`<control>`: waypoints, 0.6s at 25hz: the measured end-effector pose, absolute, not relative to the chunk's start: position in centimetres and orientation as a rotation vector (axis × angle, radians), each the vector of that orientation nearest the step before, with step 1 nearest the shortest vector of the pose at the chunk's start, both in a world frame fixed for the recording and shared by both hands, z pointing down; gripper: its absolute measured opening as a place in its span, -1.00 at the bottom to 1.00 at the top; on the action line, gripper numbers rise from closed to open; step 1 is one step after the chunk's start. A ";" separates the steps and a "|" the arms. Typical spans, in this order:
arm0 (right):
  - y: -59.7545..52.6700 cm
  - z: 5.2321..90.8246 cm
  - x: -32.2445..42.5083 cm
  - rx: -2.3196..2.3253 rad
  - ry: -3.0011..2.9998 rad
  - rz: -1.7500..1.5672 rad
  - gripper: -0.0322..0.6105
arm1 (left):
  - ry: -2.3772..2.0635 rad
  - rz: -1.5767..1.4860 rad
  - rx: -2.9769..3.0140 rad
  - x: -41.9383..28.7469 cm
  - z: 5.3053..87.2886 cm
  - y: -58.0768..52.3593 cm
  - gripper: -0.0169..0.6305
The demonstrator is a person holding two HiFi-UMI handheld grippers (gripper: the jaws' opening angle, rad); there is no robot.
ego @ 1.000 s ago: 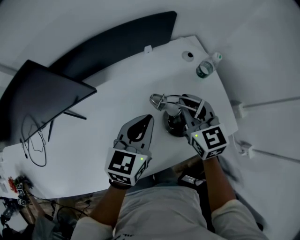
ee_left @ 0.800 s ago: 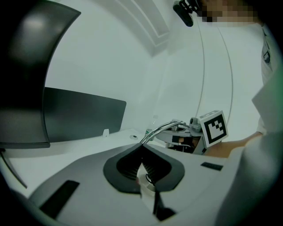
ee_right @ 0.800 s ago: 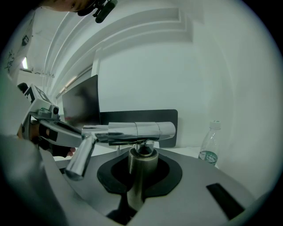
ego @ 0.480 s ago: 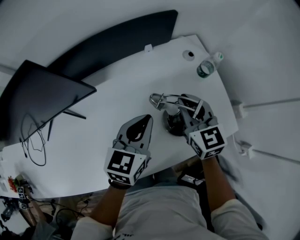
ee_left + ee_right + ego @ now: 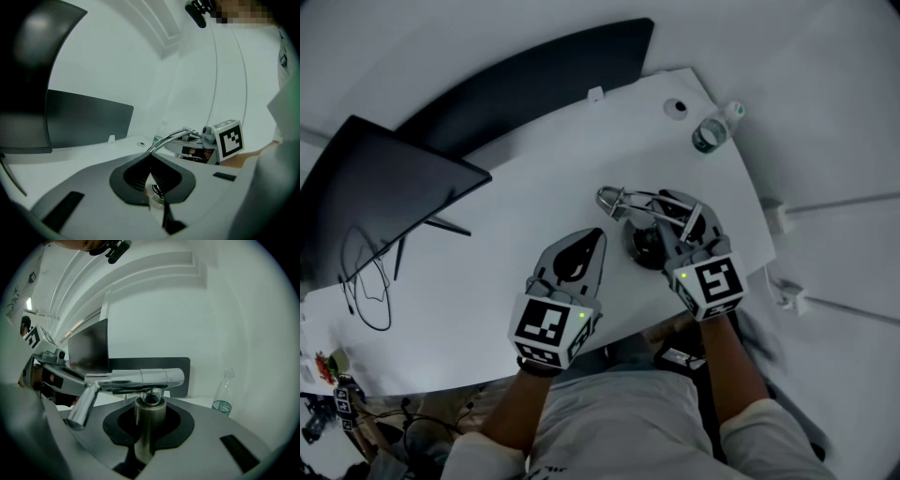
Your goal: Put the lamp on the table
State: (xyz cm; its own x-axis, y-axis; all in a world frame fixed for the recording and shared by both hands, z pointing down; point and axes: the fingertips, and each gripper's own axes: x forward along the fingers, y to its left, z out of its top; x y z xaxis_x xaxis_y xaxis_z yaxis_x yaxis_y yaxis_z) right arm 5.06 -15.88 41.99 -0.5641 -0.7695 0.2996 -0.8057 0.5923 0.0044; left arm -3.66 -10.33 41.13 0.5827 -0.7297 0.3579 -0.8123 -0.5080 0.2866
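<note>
Near 5 o'clock edge of white tabletop [image 5: 506, 206], right tool [image 5: 667, 217] clamps chrome desk lamp [image 5: 140, 378] by its stem; left tool [image 5: 592, 242] jaws together, empty. Risk: tilted release topples lamp off edge.

Glossy, seemingly metal lamp [image 5: 140, 378]; matt table [image 5: 534, 187]

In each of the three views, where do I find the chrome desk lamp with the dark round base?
Head view: chrome desk lamp, right of centre, on the white table.
Left gripper view: centre, only its slanting arm shows.
Right gripper view: centre foreground, post upright.
Shared landmark: the clear plastic bottle, in all three views.
</note>
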 end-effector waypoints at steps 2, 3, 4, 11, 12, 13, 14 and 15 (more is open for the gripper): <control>-15.8 42.0 5.0 1.295 -2.554 0.187 -0.76 | -1.238 0.267 2.392 -3.6 41.2 -10.2 -0.94; -15.7 42.1 5.0 1.296 -2.553 0.184 -0.76 | -1.238 0.267 2.392 -3.5 41.2 -10.1 -0.94; -15.6 42.1 5.0 1.297 -2.552 0.183 -0.76 | -1.237 0.267 2.391 -3.5 41.2 -10.0 -0.94; -15.1 41.7 4.7 1.307 -2.587 0.123 -0.75 | -1.243 0.263 2.389 -3.6 41.3 -9.7 -0.94; -15.0 41.7 4.7 1.310 -2.590 0.123 -0.75 | -1.244 0.262 2.389 -3.6 41.2 -9.7 -0.94; -14.9 41.7 4.7 1.311 -2.592 0.123 -0.75 | -1.244 0.261 2.389 -3.6 41.2 -9.6 -0.94; -14.8 41.7 4.7 1.311 -2.593 0.123 -0.74 | -1.243 0.262 2.389 -3.6 41.2 -9.5 -0.94; -14.7 41.7 4.7 1.311 -2.594 0.122 -0.74 | -1.242 0.264 2.389 -3.6 41.2 -9.4 -0.94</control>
State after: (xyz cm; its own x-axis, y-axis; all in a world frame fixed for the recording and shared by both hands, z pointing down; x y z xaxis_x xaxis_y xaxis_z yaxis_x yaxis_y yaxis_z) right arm 4.70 -14.67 41.74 -0.5722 -0.7833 0.2428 -0.8027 0.5956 0.0298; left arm -3.63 -9.42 41.18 0.5801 -0.7316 0.3582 -0.8140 -0.5046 0.2878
